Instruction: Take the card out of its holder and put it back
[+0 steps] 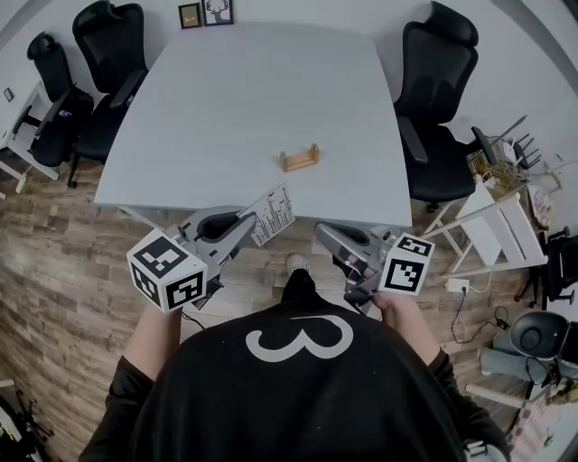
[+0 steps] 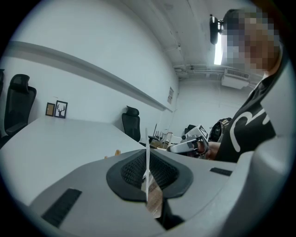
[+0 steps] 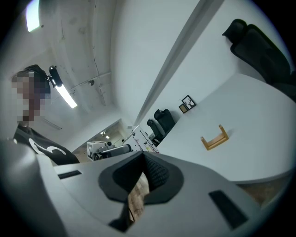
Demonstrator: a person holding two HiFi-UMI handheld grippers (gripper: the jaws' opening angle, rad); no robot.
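A small wooden card holder (image 1: 299, 159) stands empty on the white table (image 1: 244, 99), near its front edge; it also shows in the right gripper view (image 3: 214, 138). My left gripper (image 1: 248, 223) is shut on a white printed card (image 1: 272, 213), held in the air just in front of the table's near edge. In the left gripper view the card (image 2: 147, 159) stands edge-on between the black pads (image 2: 134, 172). My right gripper (image 1: 321, 233) hovers to the right of it, below the table edge, shut with nothing in it (image 3: 141, 178).
Black office chairs stand at the table's left (image 1: 108, 54) and right (image 1: 433, 81). Two small picture frames (image 1: 204, 13) sit at the table's far edge. A white rack (image 1: 497, 226) and cluttered gear are at the right over the wooden floor.
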